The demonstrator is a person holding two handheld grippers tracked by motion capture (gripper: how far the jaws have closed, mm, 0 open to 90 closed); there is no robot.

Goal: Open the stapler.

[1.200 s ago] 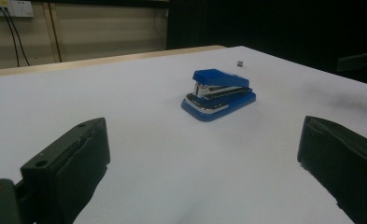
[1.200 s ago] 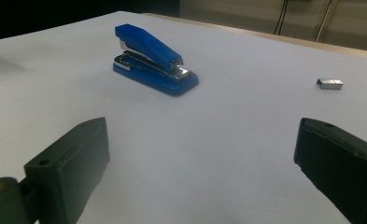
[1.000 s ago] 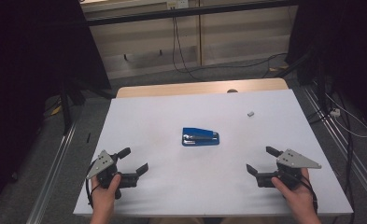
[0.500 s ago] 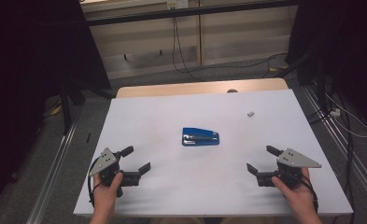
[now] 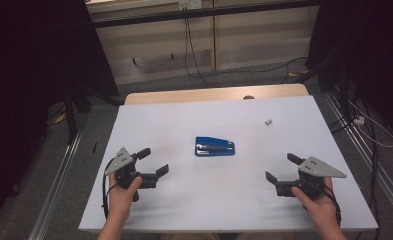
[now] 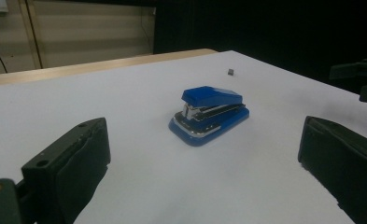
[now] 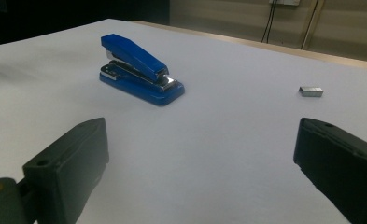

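Holding both grippers low near my table edge, jaws wide apart, nothing held: left gripper [image 5: 153, 162], right gripper [image 5: 280, 168]. Blue stapler [image 5: 214, 147] sits mid-table [image 5: 184, 120] between them, staple block [image 5: 268, 121] farther off.

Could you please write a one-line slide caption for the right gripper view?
Open right claw faces a blue stapler and a small staple block on the white table.

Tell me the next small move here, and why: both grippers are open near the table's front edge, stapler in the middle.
Probably ease the left gripper forward toward the stapler. Both grippers are open and hold nothing, the right gripper as well, and the stapler lies untouched mid-table, squarely between the left jaws in the left gripper view. The small strip of staples sits farther back on the right, better left for the right gripper.
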